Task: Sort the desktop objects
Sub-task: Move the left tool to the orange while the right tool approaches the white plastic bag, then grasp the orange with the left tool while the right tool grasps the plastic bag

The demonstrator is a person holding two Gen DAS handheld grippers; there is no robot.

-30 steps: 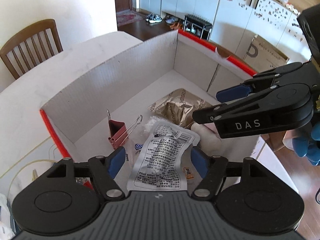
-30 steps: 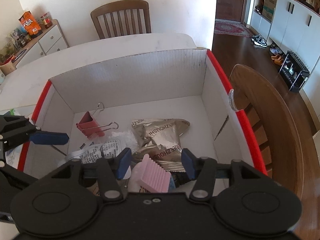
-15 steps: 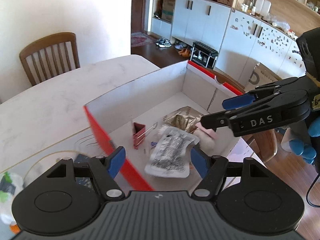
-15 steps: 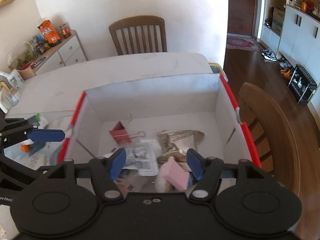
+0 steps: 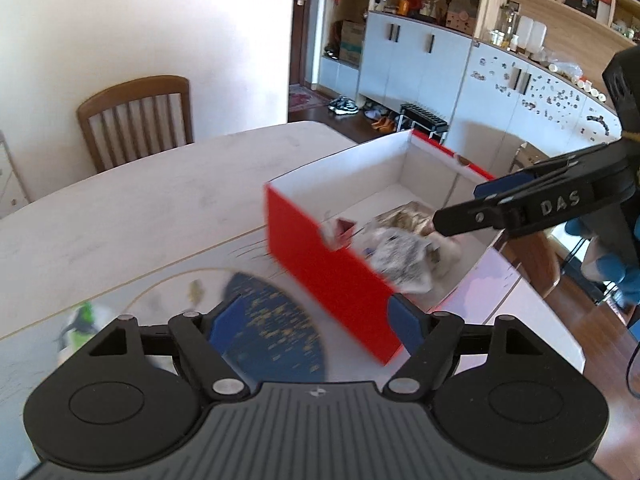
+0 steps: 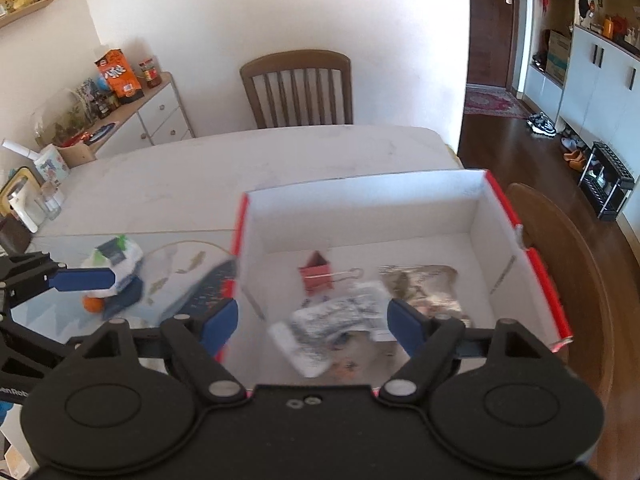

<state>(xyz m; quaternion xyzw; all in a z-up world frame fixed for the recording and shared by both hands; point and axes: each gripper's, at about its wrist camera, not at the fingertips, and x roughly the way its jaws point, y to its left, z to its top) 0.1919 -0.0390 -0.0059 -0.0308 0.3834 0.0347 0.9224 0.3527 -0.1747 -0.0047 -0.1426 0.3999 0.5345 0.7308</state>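
Both tongs, left tongs [image 5: 316, 326] and right tongs [image 6: 314, 322], are opening and empty; clear the red box [image 6: 536, 264] wall, then approach the next item squarely.

Box [image 6: 536, 264]: red outside, white inside. In it, toward 9 o'clock, red binder clip [image 6: 316, 276] with silver wire handles; at 6, white packet [image 6: 336, 316] with dense black print; at 3, gold-brown crinkled foil pouch [image 6: 420, 284]. Table [image 6: 248, 168]: pale off-white, faint marbling. Mat [image 5: 276, 320] at 9 o'clock of box: dark blue with yellow speckles. Gripper pads [image 6: 404, 324]: blue on black arms. Chair [image 6: 298, 88]: brown wood, slatted.
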